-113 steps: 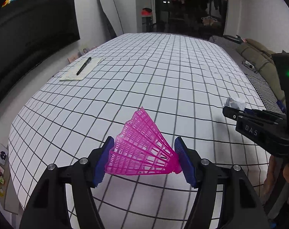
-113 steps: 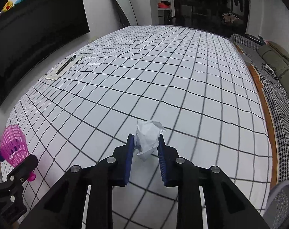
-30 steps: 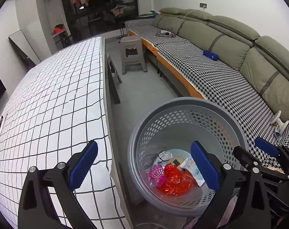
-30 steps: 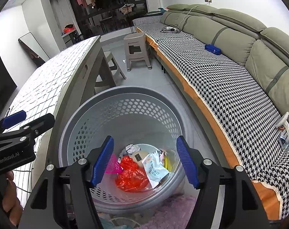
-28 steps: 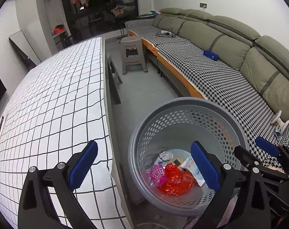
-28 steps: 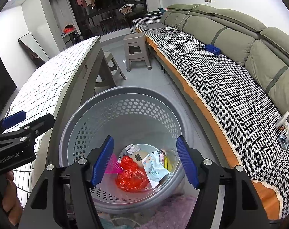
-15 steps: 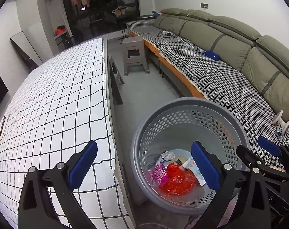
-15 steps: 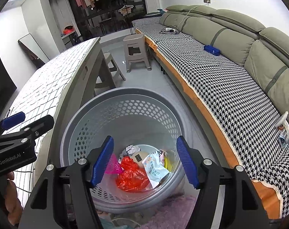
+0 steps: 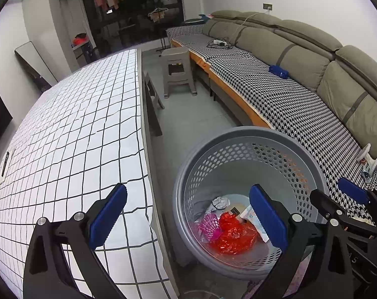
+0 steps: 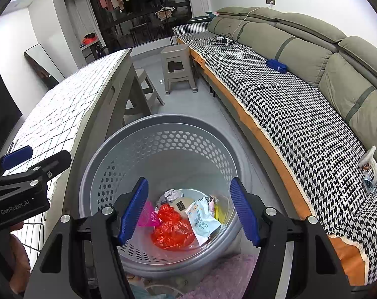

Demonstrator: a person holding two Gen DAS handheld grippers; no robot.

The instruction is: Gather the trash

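Both claws hang spread wide and empty over a grey perforated basket that stands on the floor between the grid-clothed bench and a long sofa draped in houndstooth. The right claw sits almost directly above the basket's mouth, its blue pads framing the trash at the bottom; the left claw hovers further toward the bench, one finger over the cloth's edge and the other over the basket's interior, so the right is the nearer of the two to the pile. Straight down from the right claw lies what has been collected: a pink mesh shuttlecock tipped on its side against the basket wall, a crumpled red plastic bag touching it, a pale printed wrapper beside that, a wad of white paper toward the far side, and a small card with a dark label between wad and bag. In the left wrist view the same shuttlecock and red bag sit low in the basket. With nothing gripped, the drop appears complete; the only thing left on the visible stretch of bench is a pen lying on a sheet of paper far to the left, closer to the left claw's side, and any next reach would likely turn away from the basket toward the cloth.
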